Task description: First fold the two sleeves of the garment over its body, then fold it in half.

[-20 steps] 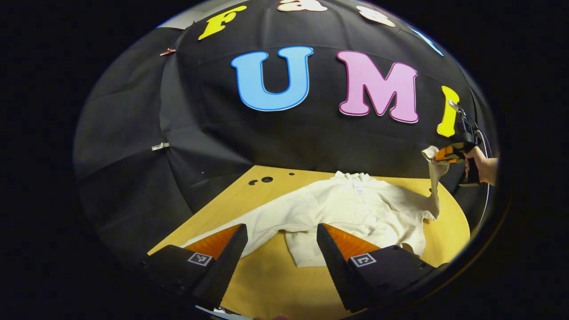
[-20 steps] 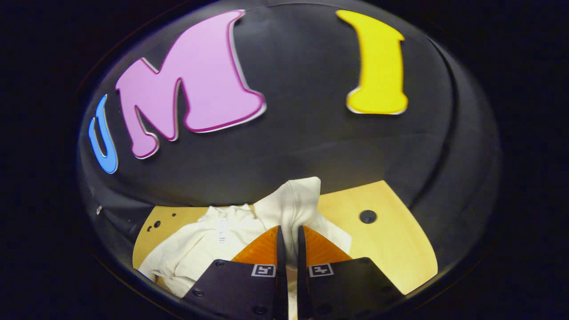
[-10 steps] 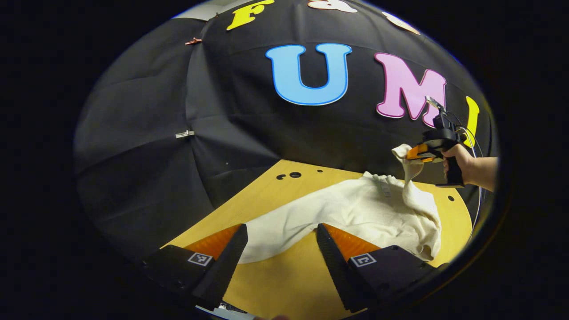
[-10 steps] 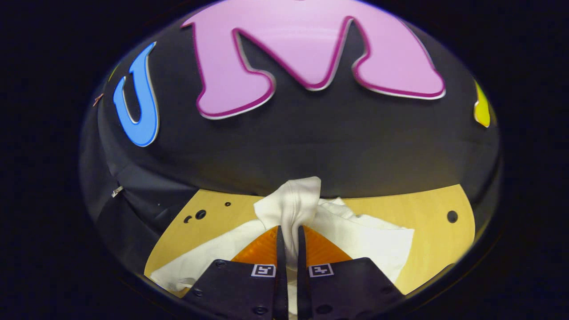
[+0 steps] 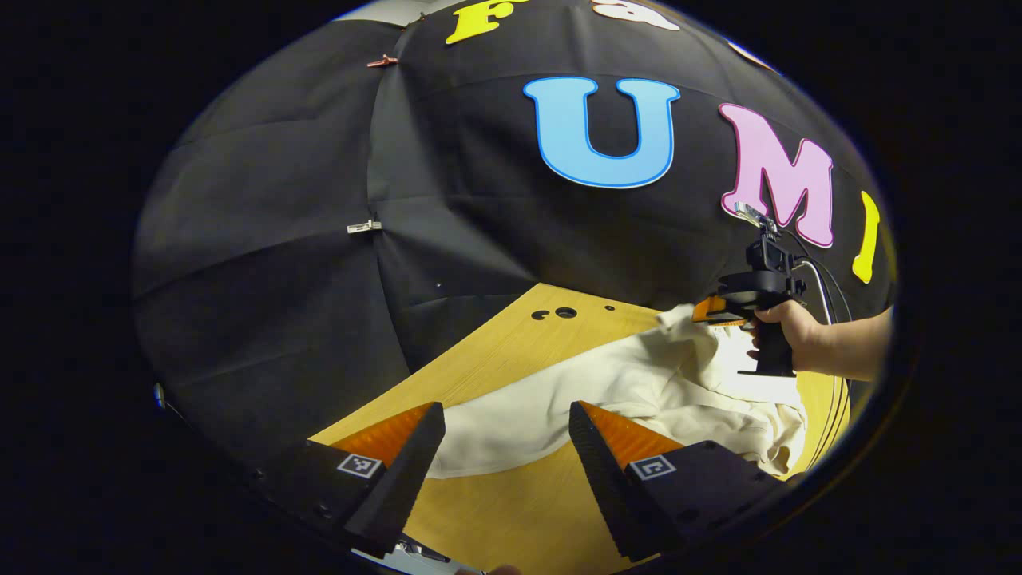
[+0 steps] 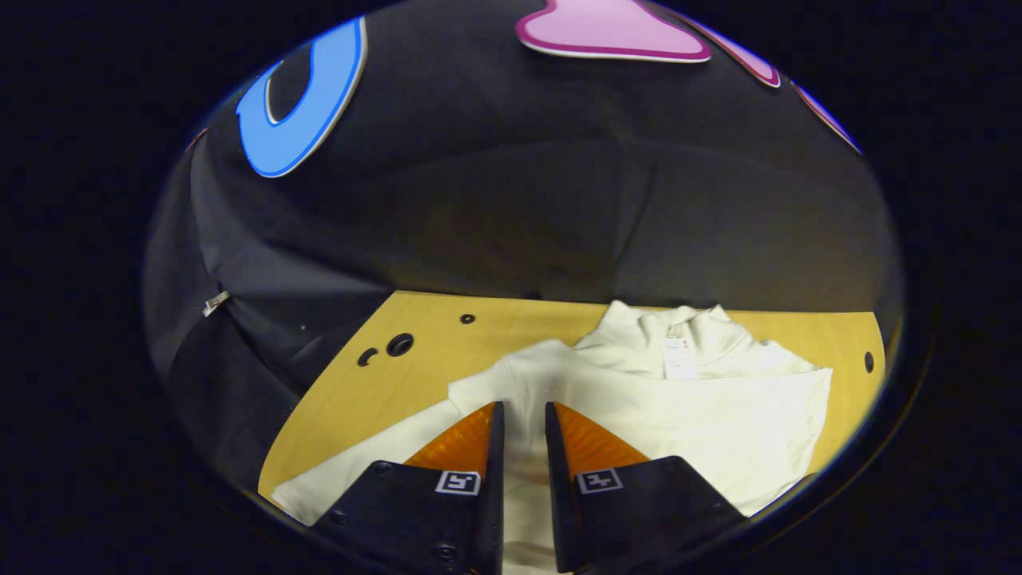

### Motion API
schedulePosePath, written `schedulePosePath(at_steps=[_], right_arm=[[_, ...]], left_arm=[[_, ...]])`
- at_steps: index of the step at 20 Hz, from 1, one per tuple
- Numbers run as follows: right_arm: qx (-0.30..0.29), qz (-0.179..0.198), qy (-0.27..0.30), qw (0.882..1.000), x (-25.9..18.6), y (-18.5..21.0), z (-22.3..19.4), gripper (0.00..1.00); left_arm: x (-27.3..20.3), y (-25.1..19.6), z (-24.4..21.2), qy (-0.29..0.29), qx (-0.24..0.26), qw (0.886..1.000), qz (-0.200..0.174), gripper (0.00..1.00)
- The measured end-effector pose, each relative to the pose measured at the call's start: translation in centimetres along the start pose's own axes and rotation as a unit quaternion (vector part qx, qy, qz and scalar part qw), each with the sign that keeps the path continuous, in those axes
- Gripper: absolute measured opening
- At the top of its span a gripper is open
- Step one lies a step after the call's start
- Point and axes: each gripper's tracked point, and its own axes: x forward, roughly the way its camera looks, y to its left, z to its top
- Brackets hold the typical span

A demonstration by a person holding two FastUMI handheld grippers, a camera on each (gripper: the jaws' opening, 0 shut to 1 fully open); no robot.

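While the cream garment (image 6: 703, 415) lies on the table (image 5: 511, 351), the right gripper (image 6: 519, 415) sits low over its body. Fingers are parted by a narrow gap w/ cloth between them, but I can't tell if the pads press it or just straddle it. In the left gripper view the right gripper (image 5: 715, 311) is far off, a hand (image 5: 786, 327) on its grip, fingers at a bunched cloth end (image 5: 679, 319) that looks like a sleeve cuff.

Materials: garment looks soft and thick, matte, knit-like; ribbed stand-up collar (image 6: 671, 319) w/ a small white tag (image 6: 680, 359) inside the neck. One sleeve is laid across the chest, giving a straight folded edge on the right side in the right gripper view. The other sleeve (image 5: 495, 423) runs long and flat toward the left gripper (image 5: 507, 423). Table is pale wood, smooth, visible grain, w/ a few round holes (image 6: 398, 345) near the back edge. Booth wall (image 5: 279, 239) is black cloth, creased, pinned w/ small clips (image 5: 363, 228).

Left gripper: wide open, holding nothing, hovering above the table edge w/ the flat sleeve showing between its fingers, not touching as far as I can see.

Hard to make out: garment hem is cut off by both grippers' bodies; its right-hand part in the left gripper view is rumpled and partly behind the hand, so fold layers there are unclear.
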Motion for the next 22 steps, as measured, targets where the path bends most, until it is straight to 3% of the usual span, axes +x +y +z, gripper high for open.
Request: schedulePosePath(at_steps=[2, 3, 4, 5, 7, 16, 22], right_arm=[[-0.007, 0.012, 0.004, 1.0, -0.6, 1.4, -0.9, 0.35], [-0.008, 0.017, 0.004, 1.0, -1.1, 1.8, -1.3, 0.22], [-0.009, 0.016, 0.005, 1.0, -1.6, 1.9, -1.7, 0.39], [-0.01, 0.015, 0.003, 1.0, -2.5, 1.7, -2.0, 0.5], [-0.009, 0.001, -0.001, 1.0, -4.4, 0.2, -2.4, 0.99], [0.009, -0.111, -0.067, 0.991, -17.5, -13.6, -0.2, 0.98], [0.054, -0.209, -0.105, 0.971, -29.2, -24.6, -1.4, 0.99]], left_arm=[[0.4, 0.6, -0.4, 0.004, -0.008, 1.0, 0.005, 0.96], [0.6, 1.0, -0.7, 0.006, -0.011, 1.0, 0.009, 0.97], [0.8, 1.5, -0.7, 0.007, -0.013, 1.0, 0.013, 0.97], [1.0, 2.0, -1.0, 0.008, -0.015, 1.0, 0.016, 0.97], [1.6, 3.3, -1.5, 0.009, -0.02, 0.999, 0.023, 0.97], [6.8, 9.4, -7.6, 0.066, -0.032, 0.995, 0.072, 0.97], [10.3, 12.3, -11.5, 0.114, -0.049, 0.987, 0.102, 0.97]])
